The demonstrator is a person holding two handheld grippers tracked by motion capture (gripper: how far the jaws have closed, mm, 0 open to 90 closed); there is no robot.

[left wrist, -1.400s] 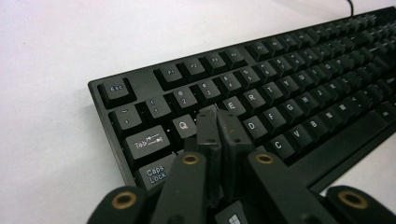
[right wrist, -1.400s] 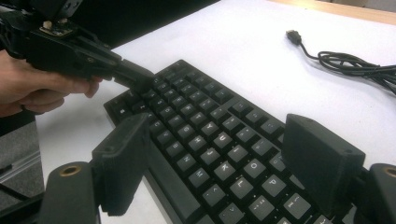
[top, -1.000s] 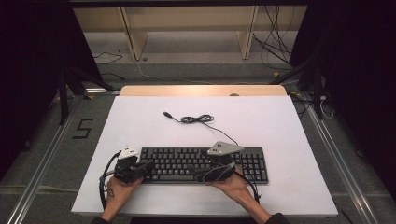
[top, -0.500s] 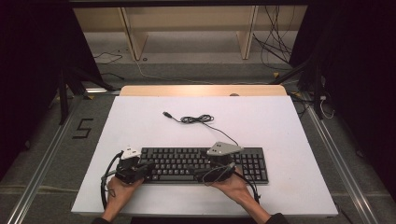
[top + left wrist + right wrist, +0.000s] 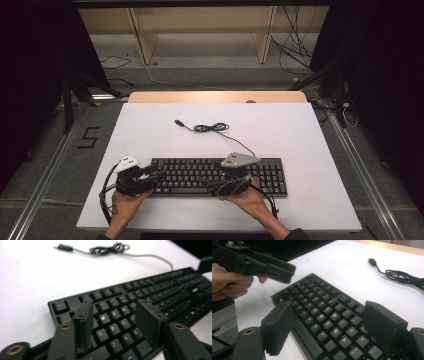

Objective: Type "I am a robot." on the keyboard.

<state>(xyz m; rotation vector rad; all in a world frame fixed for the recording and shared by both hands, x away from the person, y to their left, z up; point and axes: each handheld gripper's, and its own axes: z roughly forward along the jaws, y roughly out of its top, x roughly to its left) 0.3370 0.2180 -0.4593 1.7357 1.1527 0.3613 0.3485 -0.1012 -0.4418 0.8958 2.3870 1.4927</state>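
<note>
"5" on floor (letters on keyboard)

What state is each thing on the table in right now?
Keyboard: flat on the table, unplugged.
Cable: partly bundled, plug lying loose on the table.
Left gripper: jaws just opened, above the keys, holding nothing.
Right gripper: open over the keys, holding nothing.

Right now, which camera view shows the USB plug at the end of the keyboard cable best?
The left gripper view: the USB plug lies unobstructed, its metal tip visible. The right gripper view shows it dark and end-on. The high view shows it small, beyond the keyboard.
</note>
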